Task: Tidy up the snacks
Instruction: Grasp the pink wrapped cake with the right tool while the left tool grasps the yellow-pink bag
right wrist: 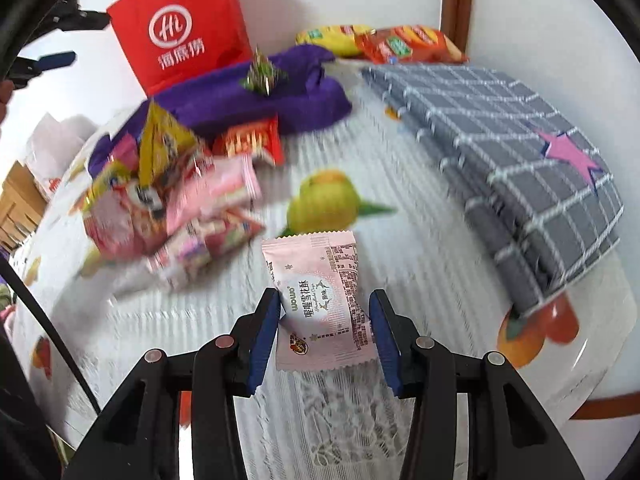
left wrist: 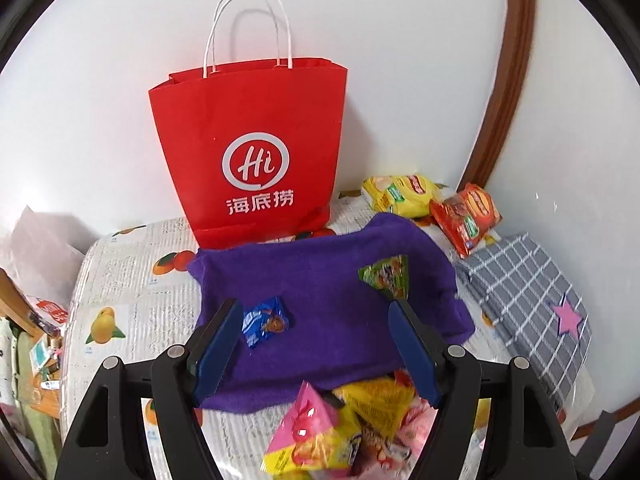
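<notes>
Pink snack packet (right wrist: pixel 320 300) sits clamped between my right claw (right wrist: pixel 325 300) pads, its top sticking out ahead of them. My left claw (left wrist: pixel 316 312) hangs released, blue candy (left wrist: pixel 265 320) just inside its left finger (left wrist: pixel 219 344) on the purple towel (left wrist: pixel 320 320).

My left gripper (left wrist: pixel 316 330) hangs over a purple towel (left wrist: pixel 332 312), and my jaws stand apart with nothing between them. A blue packet (left wrist: pixel 265 321) lies on the towel near my left finger, a green packet (left wrist: pixel 386 278) near my right finger. Behind the towel a red paper bag (left wrist: pixel 252 152) stands upright. A pile of snacks (left wrist: pixel 348 428) lies below me.
</notes>
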Motion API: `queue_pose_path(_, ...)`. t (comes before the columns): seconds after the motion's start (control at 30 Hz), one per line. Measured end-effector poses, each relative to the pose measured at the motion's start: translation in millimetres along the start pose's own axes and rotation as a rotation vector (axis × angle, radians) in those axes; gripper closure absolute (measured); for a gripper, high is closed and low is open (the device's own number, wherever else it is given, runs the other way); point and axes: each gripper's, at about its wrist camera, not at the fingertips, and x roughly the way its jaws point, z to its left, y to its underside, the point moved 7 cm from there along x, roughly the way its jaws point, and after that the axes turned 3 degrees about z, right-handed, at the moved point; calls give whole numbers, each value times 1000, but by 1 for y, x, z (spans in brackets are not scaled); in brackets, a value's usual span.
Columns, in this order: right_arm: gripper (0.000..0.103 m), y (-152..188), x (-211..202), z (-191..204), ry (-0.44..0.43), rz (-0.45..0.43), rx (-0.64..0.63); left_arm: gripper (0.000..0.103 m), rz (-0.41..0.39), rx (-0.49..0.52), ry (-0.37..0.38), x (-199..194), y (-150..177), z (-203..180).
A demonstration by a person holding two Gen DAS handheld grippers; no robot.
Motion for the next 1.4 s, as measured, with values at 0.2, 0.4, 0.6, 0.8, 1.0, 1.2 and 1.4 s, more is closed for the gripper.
queue_pose_path(0.2, 54, 2, 7, 5, 7, -36, -16, 30, 62, 2, -14, 9, 60, 21)
queue_pose_path(0.4, 46, -1, 11, 9, 17, -117, -45, 30, 175, -80, 66, 29, 118, 44)
queue_pose_path(0.6, 46, -1, 10, 8, 16, -156, -36, 30, 167, -68, 121, 30, 121, 31)
queue_pose_path(0.8, 45, 1, 10, 8, 15, -173, -35, 30, 215, 71, 73, 54, 123, -1)
queue_pose_path(1.0, 42, -1, 12, 8, 4, -180, -32, 22, 255, 55, 56, 76, 140, 6)
queue_pose_path(1.2, 41, -1, 12, 7, -8, -184, -29, 26, 230, 67, 73, 78, 140, 4)
queue_pose_path(1.4, 41, -2, 13, 8, -3, -175, -33, 47, 214, 74, 46, 65, 140, 7)
